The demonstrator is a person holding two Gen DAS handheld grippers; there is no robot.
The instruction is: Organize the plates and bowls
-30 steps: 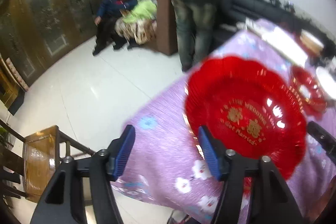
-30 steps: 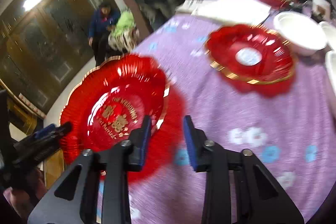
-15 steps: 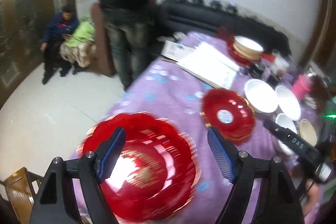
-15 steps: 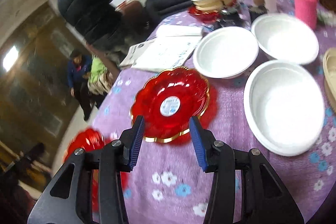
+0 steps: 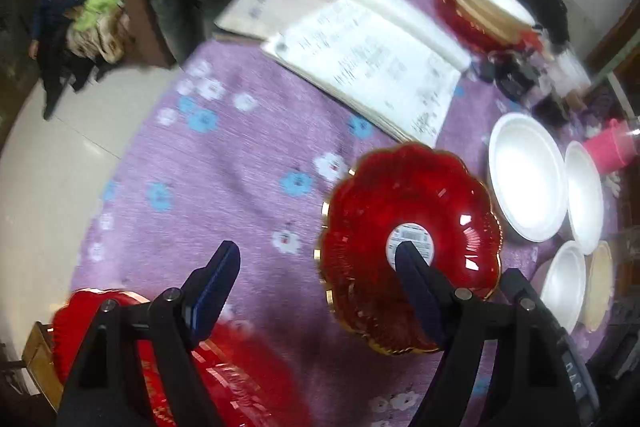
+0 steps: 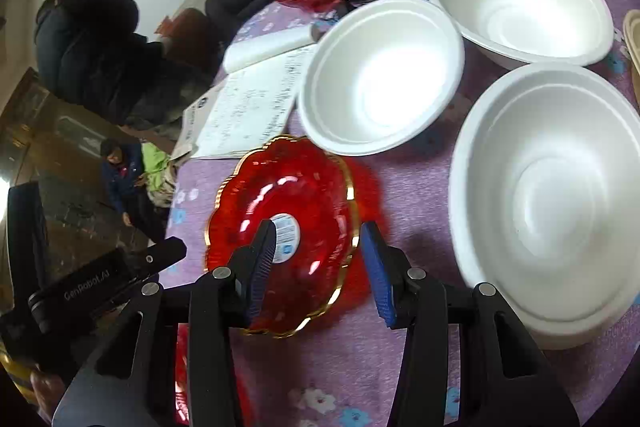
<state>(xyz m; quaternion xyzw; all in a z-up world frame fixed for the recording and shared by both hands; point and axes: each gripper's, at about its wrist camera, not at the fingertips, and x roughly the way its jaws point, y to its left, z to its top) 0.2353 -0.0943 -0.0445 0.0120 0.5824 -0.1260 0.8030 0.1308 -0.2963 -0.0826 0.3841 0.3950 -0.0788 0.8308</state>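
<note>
Right gripper [image 6: 320, 267] jaws released astride red bowl [image 6: 280, 235] rim at lower centre, left gripper [image 5: 316, 291] jaws released, white bowls [image 6: 380, 75] upper right on table [image 6: 400, 187].

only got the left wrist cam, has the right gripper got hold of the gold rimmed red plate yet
Observer: No. The right gripper is open. Its fingers straddle the right rim of the gold-rimmed red plate, one over the sticker and one outside.
Operator: are those white things beside it plates or bowls
Observer: Deep bowls. The right wrist view looks into three, all empty. The nearest white bowl lies to the right of the gripper.
Operator: is my left one in the way
Observer: The left gripper shows its body to the left of the plate, apart from it.
</note>
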